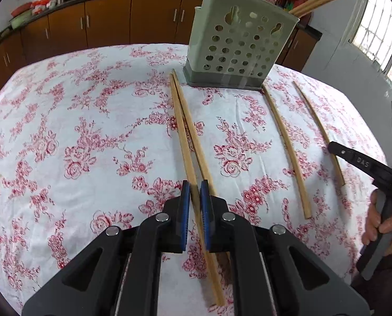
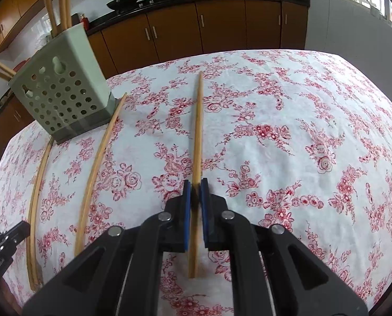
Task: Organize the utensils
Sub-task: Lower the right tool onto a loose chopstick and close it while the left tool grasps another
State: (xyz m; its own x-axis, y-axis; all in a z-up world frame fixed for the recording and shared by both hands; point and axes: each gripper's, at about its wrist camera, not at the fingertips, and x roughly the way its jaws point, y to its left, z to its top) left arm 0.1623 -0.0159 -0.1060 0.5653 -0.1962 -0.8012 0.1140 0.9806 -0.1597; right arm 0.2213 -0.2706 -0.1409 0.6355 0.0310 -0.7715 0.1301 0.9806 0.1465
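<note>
A grey-green perforated utensil holder (image 1: 238,42) (image 2: 61,92) stands at the far side of the table with several chopsticks (image 2: 64,0) upright in it. Two wooden chopsticks (image 1: 185,137) lie side by side on the cloth. My left gripper (image 1: 194,192) is shut on one of them near its lower half. My right gripper (image 2: 195,192) is shut on another single chopstick (image 2: 198,131), which points away along its fingers. In the left wrist view the right gripper (image 1: 334,148) sits over that far-right chopstick (image 1: 314,121). One more chopstick (image 1: 288,144) (image 2: 98,166) lies loose between the two grippers.
A white tablecloth (image 2: 301,131) with red flowers covers the table. Brown cabinets (image 2: 222,26) and a dark counter with pots run behind it. A person's hand (image 1: 380,223) grips the right tool's handle. The left gripper (image 2: 9,239) shows at the lower left of the right wrist view.
</note>
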